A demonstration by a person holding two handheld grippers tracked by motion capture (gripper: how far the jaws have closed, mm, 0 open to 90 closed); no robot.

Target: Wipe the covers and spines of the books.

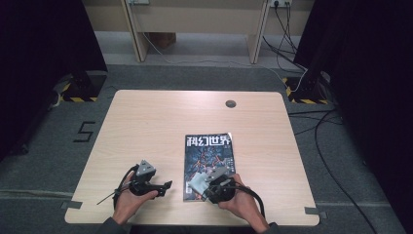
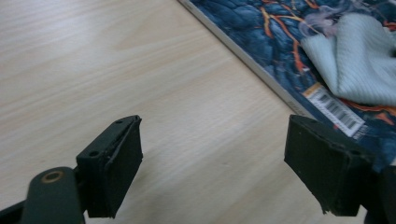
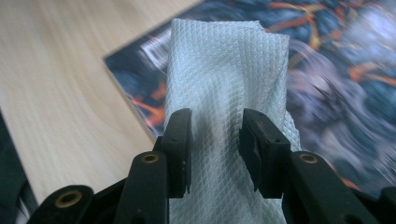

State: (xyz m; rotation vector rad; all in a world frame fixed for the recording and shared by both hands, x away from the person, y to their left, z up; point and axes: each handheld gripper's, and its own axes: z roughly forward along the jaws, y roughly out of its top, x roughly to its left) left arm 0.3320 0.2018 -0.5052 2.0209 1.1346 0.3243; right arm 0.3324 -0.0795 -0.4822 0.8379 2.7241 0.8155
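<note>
Right gripper [image 3: 215, 144] fingers pinch white cloth [image 3: 224, 70] over magazine [image 3: 336, 70].

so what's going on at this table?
A person is working with two handheld grippers. The right gripper is shut on a folded white cloth and holds it over the near end of a magazine lying on the wooden table, apparently wiping its cover. The left gripper stands open over bare wood just beside the magazine's edge, gripping nothing.
</note>
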